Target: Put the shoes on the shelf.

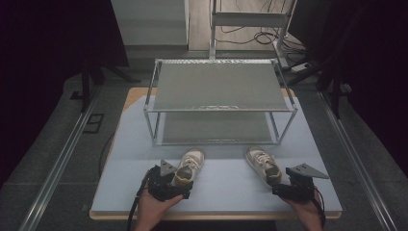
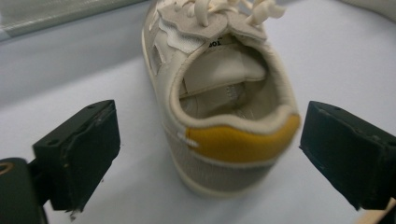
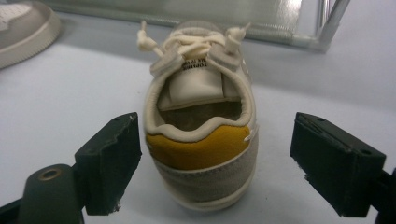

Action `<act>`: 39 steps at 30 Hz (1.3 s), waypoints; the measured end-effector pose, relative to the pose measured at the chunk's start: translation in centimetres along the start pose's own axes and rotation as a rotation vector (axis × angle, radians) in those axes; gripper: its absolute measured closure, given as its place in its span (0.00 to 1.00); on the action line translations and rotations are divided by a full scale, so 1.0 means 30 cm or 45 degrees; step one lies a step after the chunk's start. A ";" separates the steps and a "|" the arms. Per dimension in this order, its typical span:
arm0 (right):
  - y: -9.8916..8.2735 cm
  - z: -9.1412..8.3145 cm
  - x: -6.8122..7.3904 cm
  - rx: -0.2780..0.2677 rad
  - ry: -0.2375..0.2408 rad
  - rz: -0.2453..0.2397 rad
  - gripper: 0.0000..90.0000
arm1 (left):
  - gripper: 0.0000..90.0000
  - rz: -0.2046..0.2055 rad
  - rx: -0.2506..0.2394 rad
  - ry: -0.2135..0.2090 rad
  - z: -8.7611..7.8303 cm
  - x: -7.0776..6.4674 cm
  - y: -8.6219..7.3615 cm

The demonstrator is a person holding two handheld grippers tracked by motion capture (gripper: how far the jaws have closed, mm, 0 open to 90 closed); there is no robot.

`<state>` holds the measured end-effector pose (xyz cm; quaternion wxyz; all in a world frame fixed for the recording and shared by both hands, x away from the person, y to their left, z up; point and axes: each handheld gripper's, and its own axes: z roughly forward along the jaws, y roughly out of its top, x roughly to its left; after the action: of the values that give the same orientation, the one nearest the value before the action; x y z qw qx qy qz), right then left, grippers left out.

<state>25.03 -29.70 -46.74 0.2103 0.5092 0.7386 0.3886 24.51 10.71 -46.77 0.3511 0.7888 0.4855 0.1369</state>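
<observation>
Left shoe: a cream low-top sneaker with a mustard-yellow heel patch (image 2: 224, 126) stands upright on the pale blue counter (image 1: 221, 185), toe toward the shelf, well apart from its twin.
Right shoe: the matching cream sneaker with yellow heel (image 3: 201, 140) stands upright too, near the counter's front edge.
Left gripper (image 1: 169, 185): jaws wide, one pad on each side of the heel, no pad pressing; the right pad looks almost at the heel's side.
Right gripper (image 1: 294, 188): jaws wide, heel centred between them with clear gaps on both sides.
Shelf: a two-tier metal-framed rack with grey mesh decks (image 1: 219, 86) stands just behind the shoes.
Step in hand: likely gripping each shoe at the heel.
Doing it well: shift the left gripper so the heel sits mid-gap, push both in level until the pads flank the stiff yellow counter of the heel, then close evenly, low enough not to crush the soft collar.
</observation>
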 end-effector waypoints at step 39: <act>0.016 0.150 0.028 0.098 -0.036 -0.030 0.30 | 0.22 -0.003 0.081 0.065 0.123 -0.014 0.049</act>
<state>28.18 -27.22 -49.04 0.2054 0.5135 0.7560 0.3500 27.34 8.37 -48.35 0.3136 0.7952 0.4995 0.1408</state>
